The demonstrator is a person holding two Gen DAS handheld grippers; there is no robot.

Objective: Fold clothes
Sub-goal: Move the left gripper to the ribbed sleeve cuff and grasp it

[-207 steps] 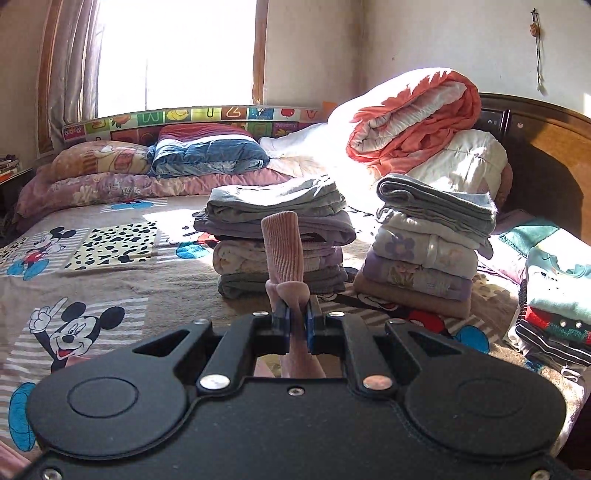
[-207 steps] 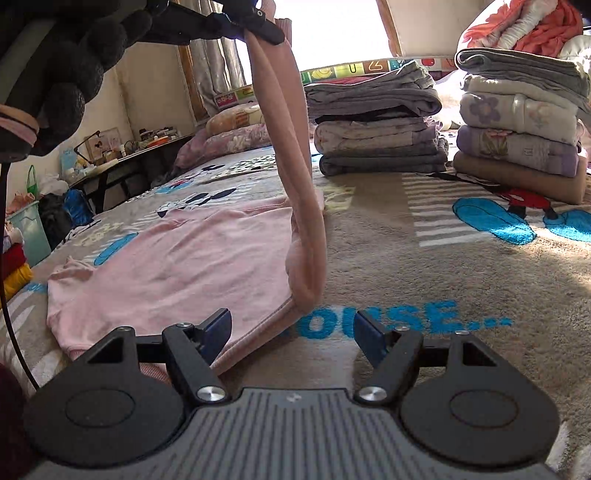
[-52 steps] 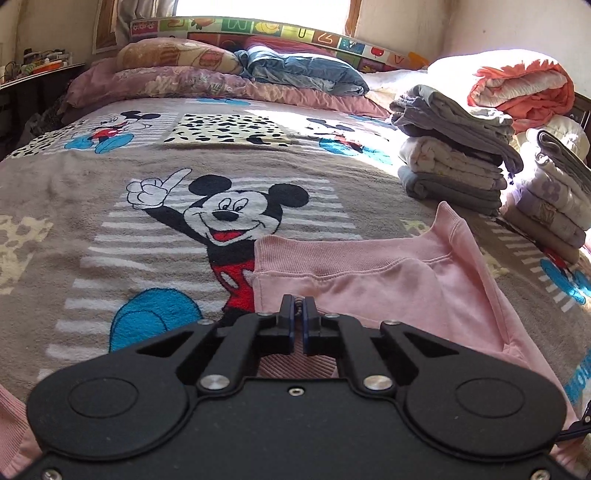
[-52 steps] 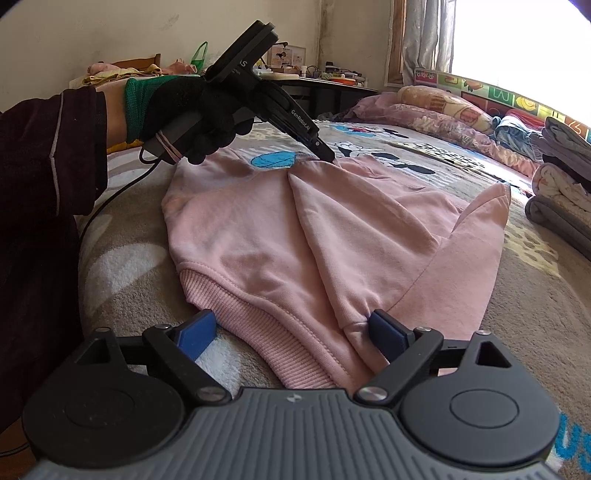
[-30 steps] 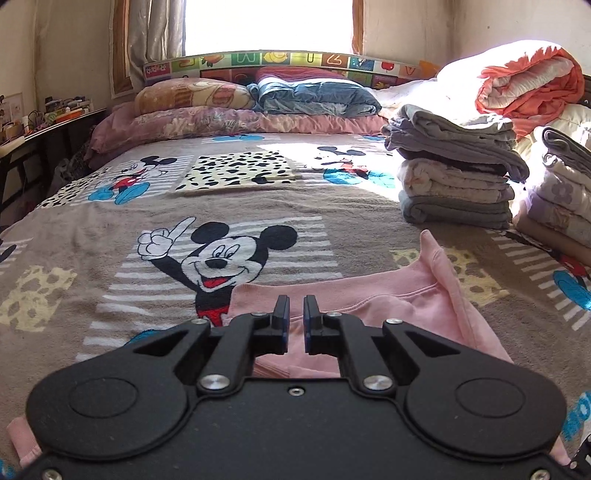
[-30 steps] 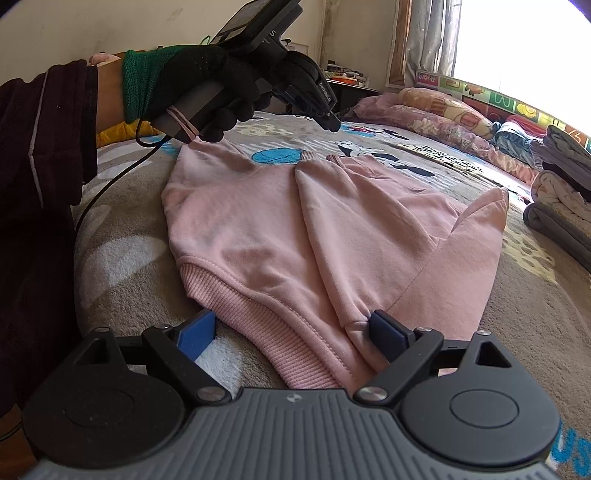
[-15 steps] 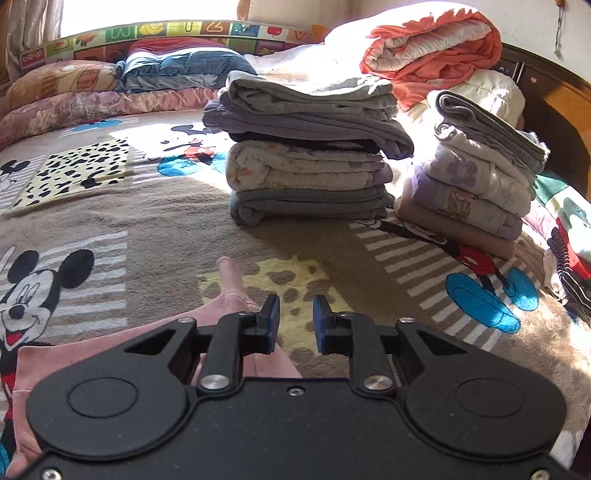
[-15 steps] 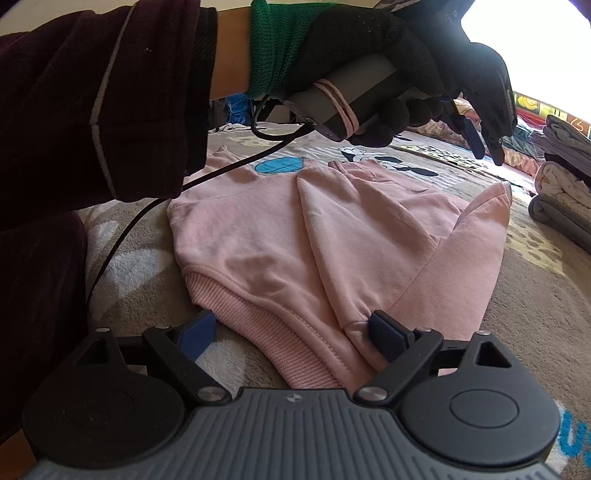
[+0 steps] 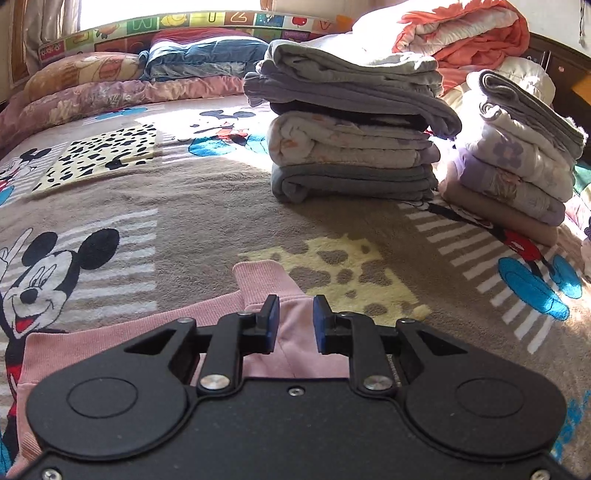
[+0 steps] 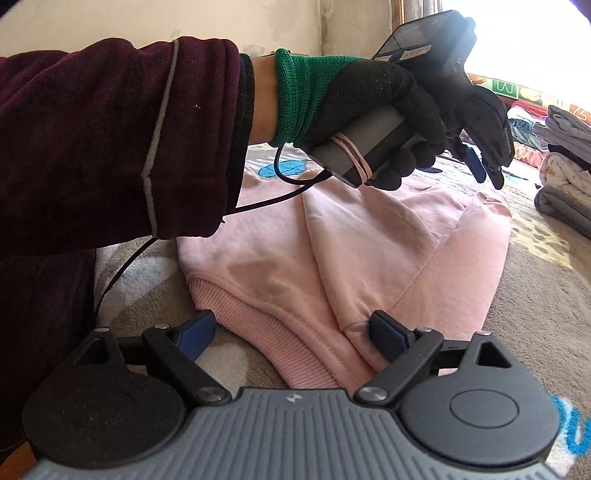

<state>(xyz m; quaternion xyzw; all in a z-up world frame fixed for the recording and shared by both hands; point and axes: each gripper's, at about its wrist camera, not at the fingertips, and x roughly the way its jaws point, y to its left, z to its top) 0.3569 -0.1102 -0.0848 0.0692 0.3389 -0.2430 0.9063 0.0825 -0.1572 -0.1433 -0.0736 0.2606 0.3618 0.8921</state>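
Observation:
A pink sweatshirt (image 10: 369,240) lies flat on the cartoon-print bedspread, one sleeve folded across its body. My right gripper (image 10: 291,325) is open wide at the ribbed hem (image 10: 258,306); the hem lies between its fingers, unpressed. A gloved hand (image 10: 369,110) holds my left gripper (image 10: 484,166) above the far side of the shirt. In the left wrist view, the left gripper (image 9: 294,306) hovers over the pink sleeve cuff (image 9: 262,280). It is open by a narrow gap, and nothing is pinched.
Two stacks of folded clothes (image 9: 351,129) (image 9: 517,158) stand on the bed beyond the cuff, with rolled quilts (image 9: 461,33) and pillows (image 9: 92,85) behind. A dark red sleeve (image 10: 110,140) and a black cable (image 10: 258,203) cross the left of the right wrist view.
My left gripper has let go of the shirt's edge, parted slightly and swung right toward the sleeve cuff near the stacks. The right gripper has stayed open at the hem.

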